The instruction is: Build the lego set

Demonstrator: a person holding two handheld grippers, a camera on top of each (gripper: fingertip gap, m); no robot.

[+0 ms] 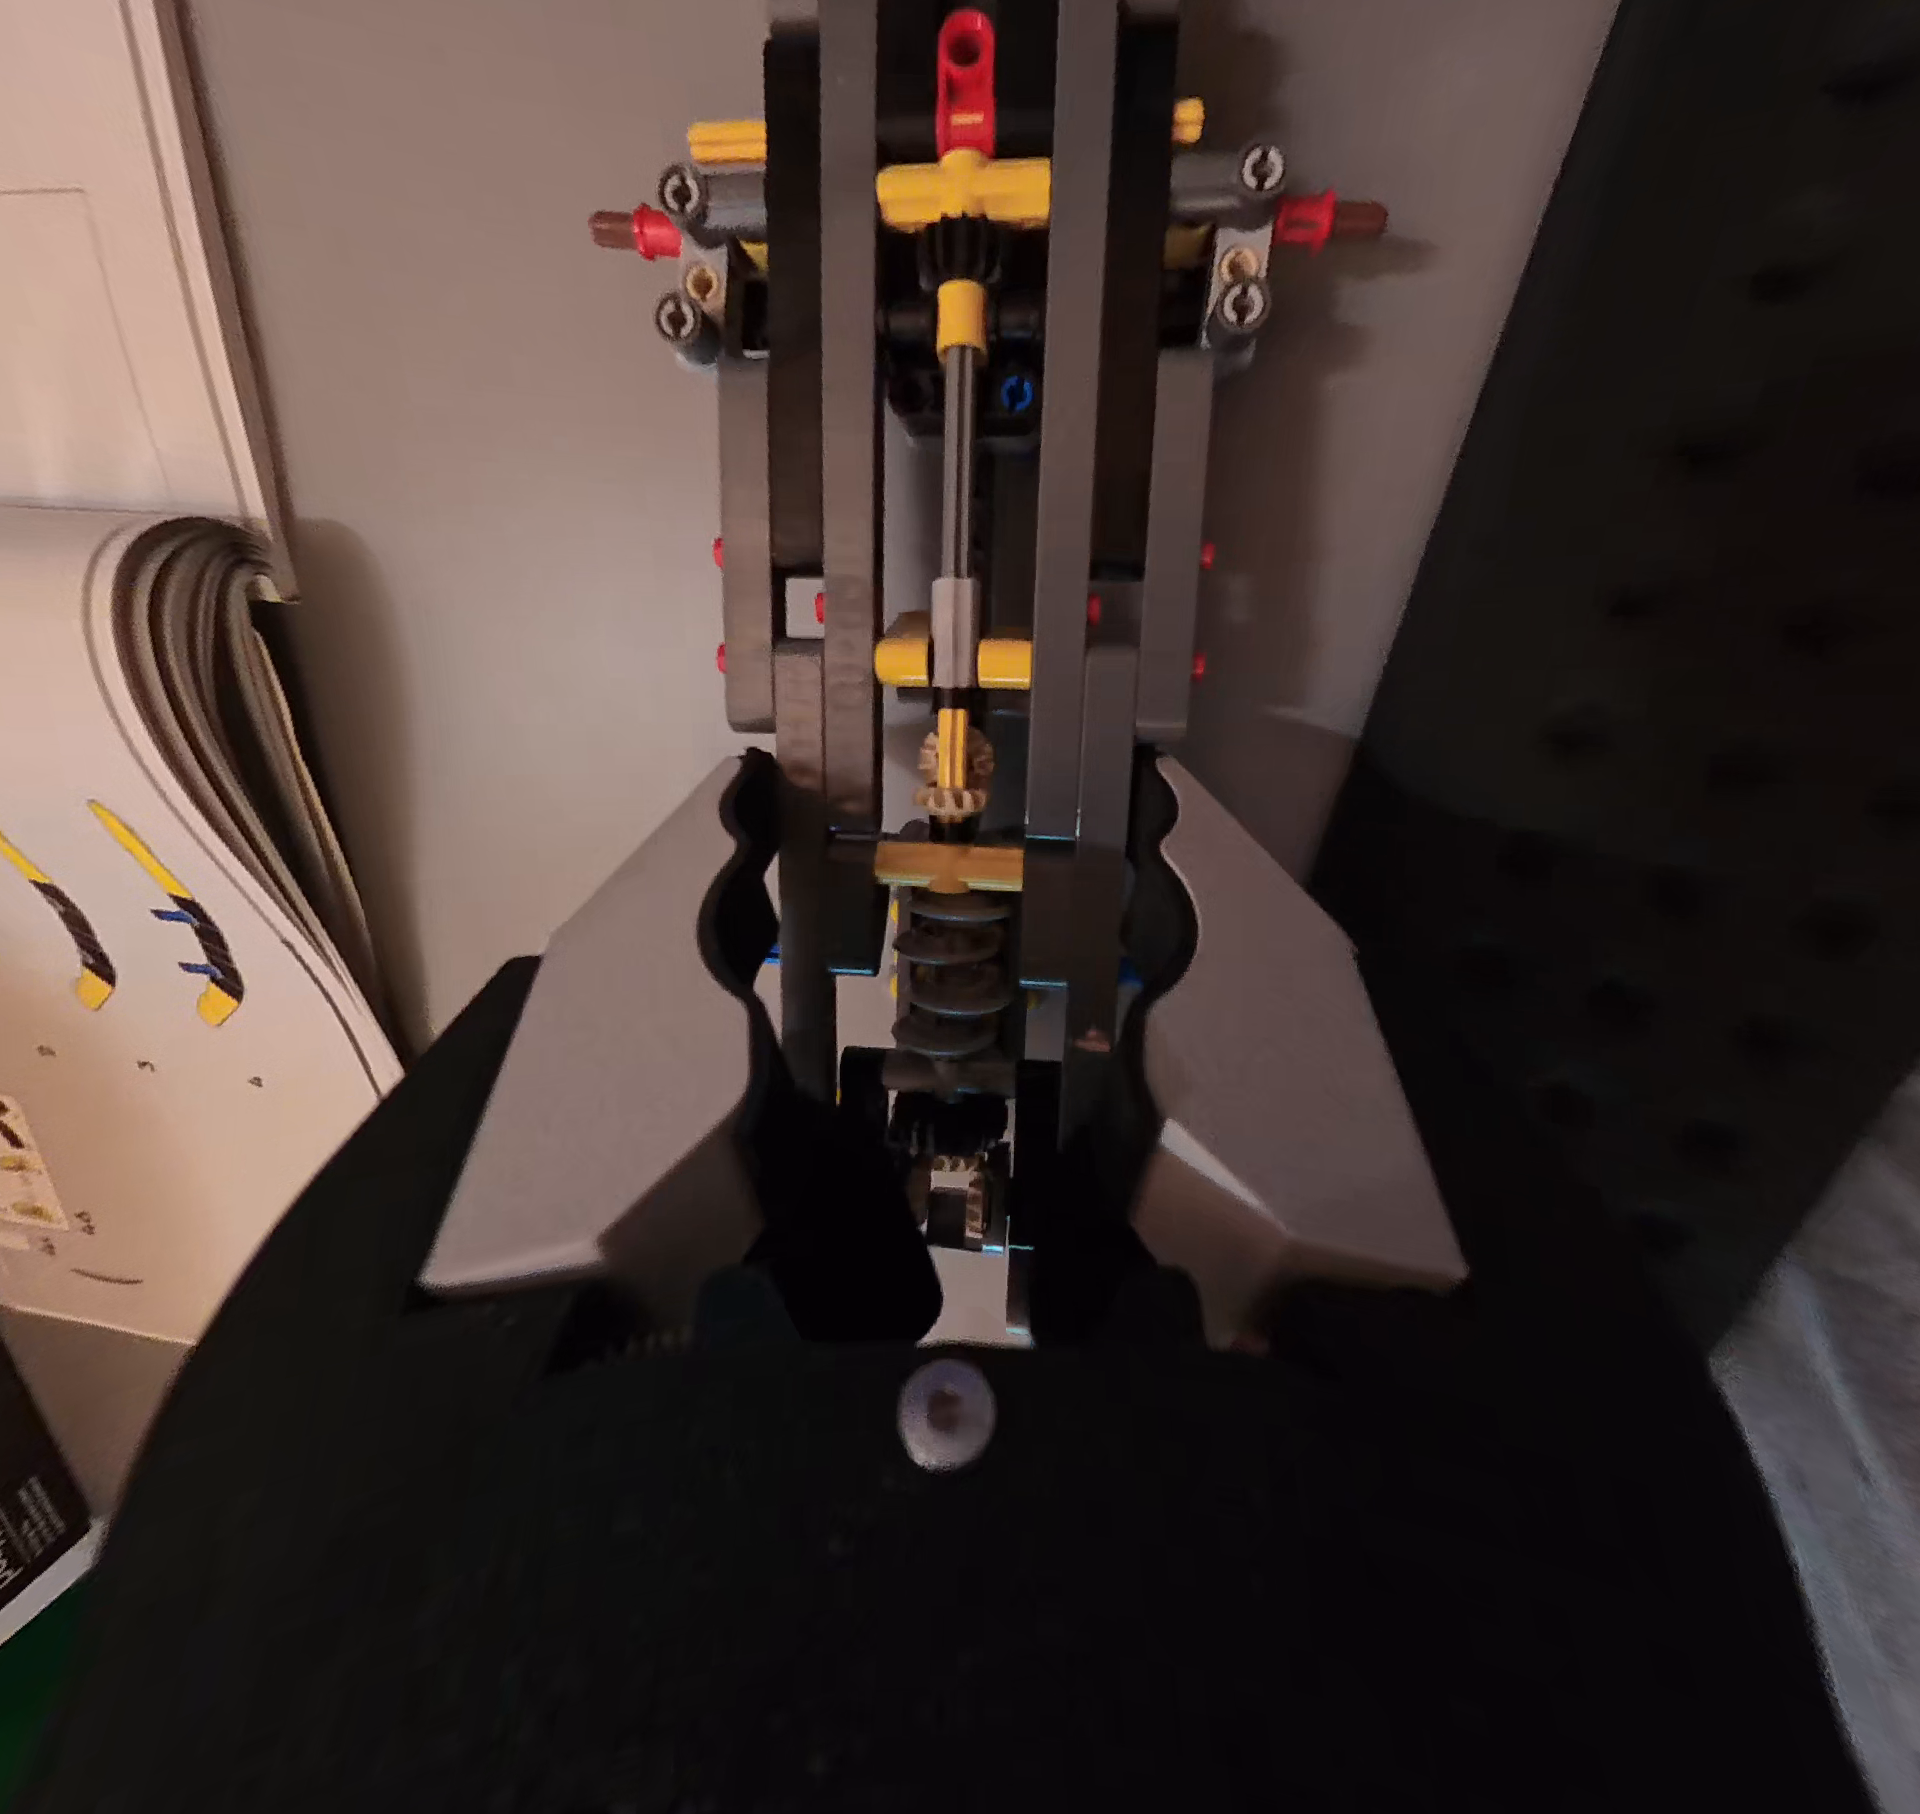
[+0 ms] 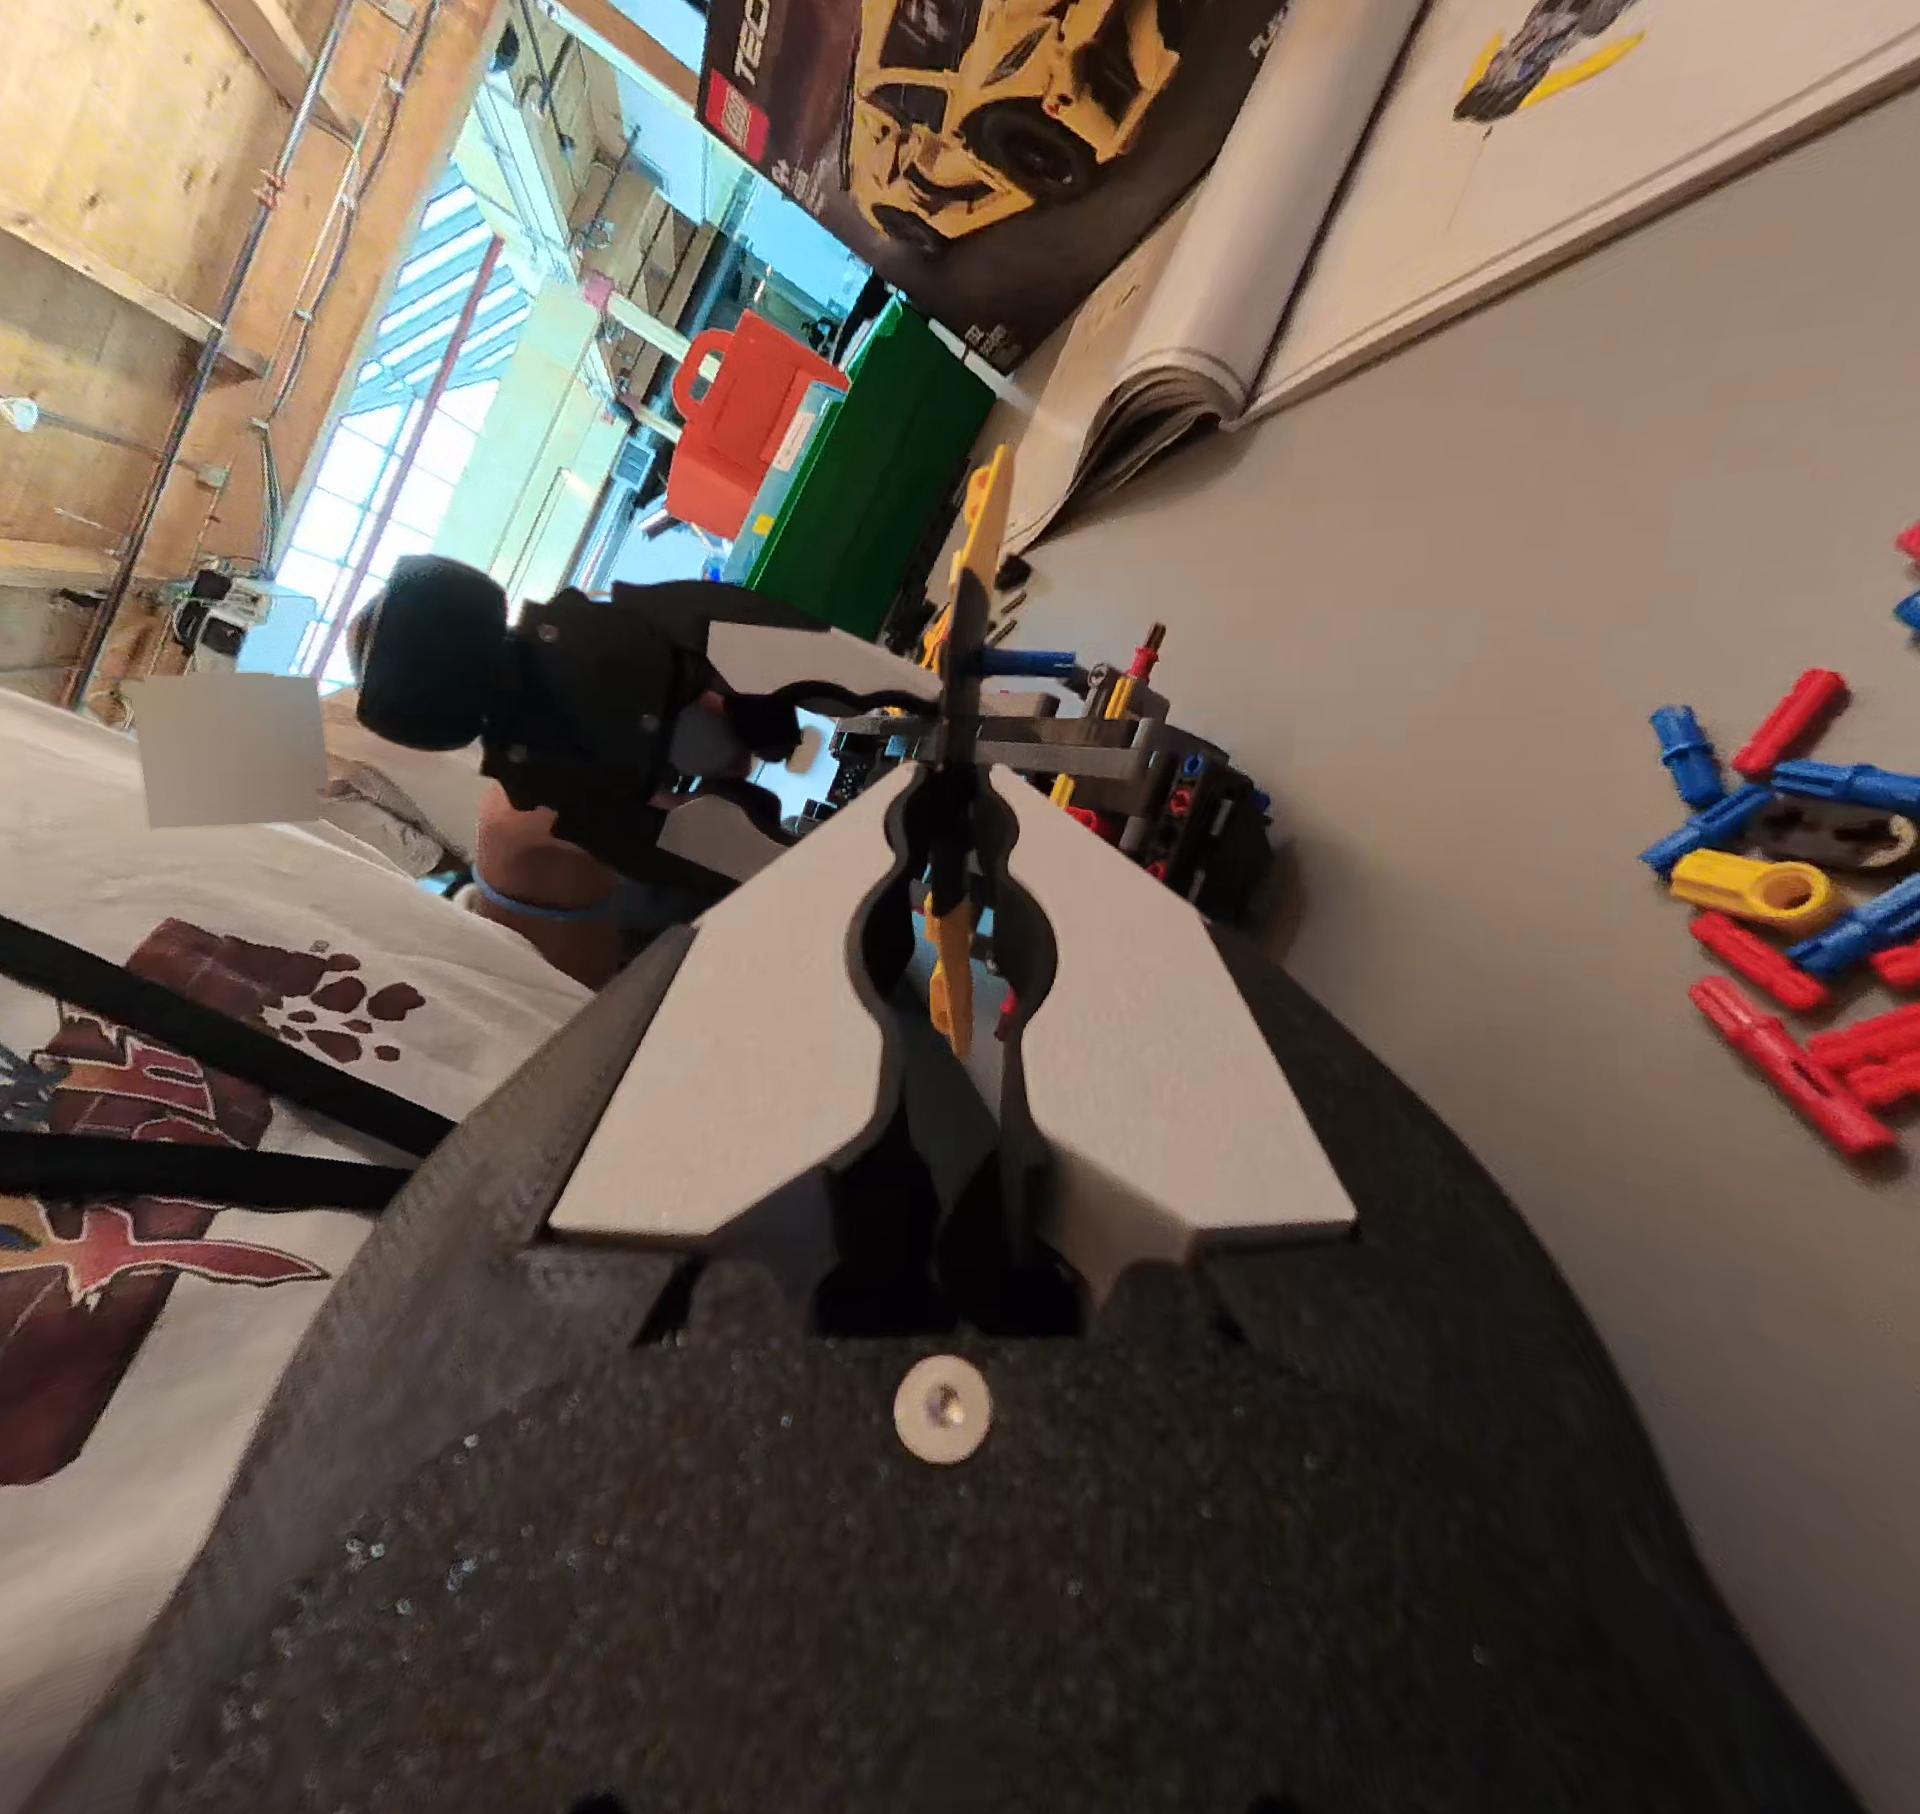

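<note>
In the left wrist view, my left gripper (image 1: pixel 951 808) is shut on the near end of a long dark grey Lego chassis (image 1: pixel 847 414). The chassis points away from me, with a grey axle, yellow connectors and a red connector (image 1: pixel 966 81) along its middle. In the right wrist view, my right gripper (image 2: pixel 954 788) is shut on a thin black and yellow piece (image 2: pixel 951 975) seen edge-on. Its black end reaches the chassis (image 2: pixel 1091 736). The left gripper (image 2: pixel 748 725) shows there too, holding the chassis from the far side.
Loose blue, red and yellow pins (image 2: pixel 1808 891) lie on the grey table at the right. An open instruction booklet (image 2: pixel 1174 310) (image 1: pixel 156 829), the set's box (image 2: pixel 987 50), a green box (image 2: pixel 883 476) and a red box (image 2: pixel 748 414) stand behind. A dark bulk (image 1: pixel 1662 517) fills the right of the left wrist view.
</note>
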